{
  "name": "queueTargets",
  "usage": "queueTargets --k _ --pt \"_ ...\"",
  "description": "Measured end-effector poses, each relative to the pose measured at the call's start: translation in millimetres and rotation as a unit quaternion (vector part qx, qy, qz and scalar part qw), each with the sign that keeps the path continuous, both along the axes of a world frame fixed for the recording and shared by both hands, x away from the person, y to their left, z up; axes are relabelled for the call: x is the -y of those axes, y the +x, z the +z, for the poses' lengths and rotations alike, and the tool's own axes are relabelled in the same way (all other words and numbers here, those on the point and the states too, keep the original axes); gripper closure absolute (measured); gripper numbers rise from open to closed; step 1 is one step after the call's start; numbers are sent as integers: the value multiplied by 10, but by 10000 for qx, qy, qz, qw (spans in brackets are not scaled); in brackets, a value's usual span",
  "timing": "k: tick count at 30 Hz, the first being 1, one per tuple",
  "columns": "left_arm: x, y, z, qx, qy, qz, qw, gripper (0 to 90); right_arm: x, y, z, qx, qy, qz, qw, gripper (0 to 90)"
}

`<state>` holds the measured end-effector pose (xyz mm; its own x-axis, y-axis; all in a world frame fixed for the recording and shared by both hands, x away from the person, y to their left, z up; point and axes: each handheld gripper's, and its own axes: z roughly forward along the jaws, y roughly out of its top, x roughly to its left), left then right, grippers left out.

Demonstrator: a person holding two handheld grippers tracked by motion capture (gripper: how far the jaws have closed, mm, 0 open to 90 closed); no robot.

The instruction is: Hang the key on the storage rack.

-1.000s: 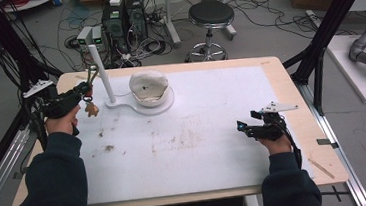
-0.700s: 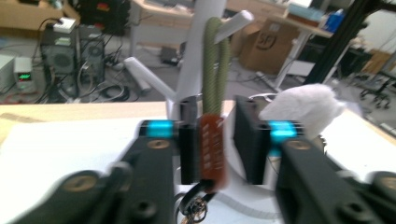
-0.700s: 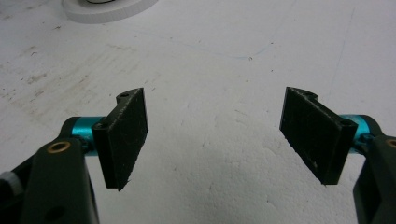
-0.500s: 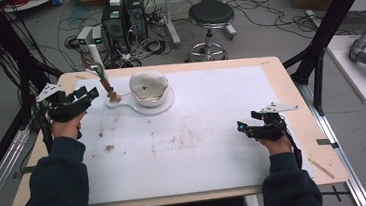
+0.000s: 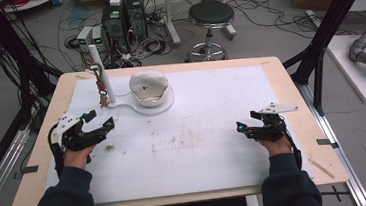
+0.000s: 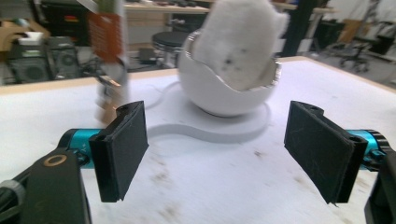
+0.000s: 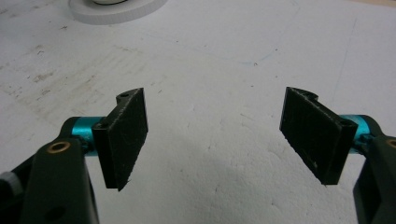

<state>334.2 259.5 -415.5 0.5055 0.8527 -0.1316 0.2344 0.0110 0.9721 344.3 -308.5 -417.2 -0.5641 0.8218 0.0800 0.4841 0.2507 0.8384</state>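
Drawn back and lowered from the white upright post (image 5: 103, 75), the left gripper (image 5: 101, 121) is seen with jaws just opened wide, nothing between them. A small orange-brown tag (image 5: 102, 92) is left hanging on the post, just ahead; the right gripper (image 5: 244, 127) is held open, well apart.

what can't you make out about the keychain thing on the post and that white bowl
- Small thing hanging on the white post: tiny in the high view, motion-blurred in the left gripper view, so its make is unreadable.
- White bowl: a white cloth stuffed inside hides its inside.
- Bowl's flat base: cut off by the right gripper view's top edge.
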Motion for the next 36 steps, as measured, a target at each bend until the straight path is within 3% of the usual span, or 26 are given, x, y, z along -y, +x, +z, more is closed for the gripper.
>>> queueTargets --k 4,7,10,16,24,29,36 --pt "57 -84 -6 -20 -70 -196 9998 194 -21 -23 33 203 -91 36 9997 234" --pt "119 -141 -8 -53 -107 -276 9995 168 -34 -19 31 219 -143 102 9996 220" --pt "202 -196 11 -45 108 -318 9994 168 -51 -6 22 219 -180 183 9994 219" --pt "341 -179 20 -40 240 -335 9991 168 -29 25 -5 177 -162 94 9997 214" --pt "302 -132 -26 -119 191 -297 9993 169 42 52 -20 144 -77 28 9999 215" --pt "267 -133 -44 -156 163 -271 9994 170 -6 24 -9 173 -215 97 9996 215" --pt "251 -153 -56 -176 197 -251 9993 170 -20 -10 21 229 -208 71 9995 215"
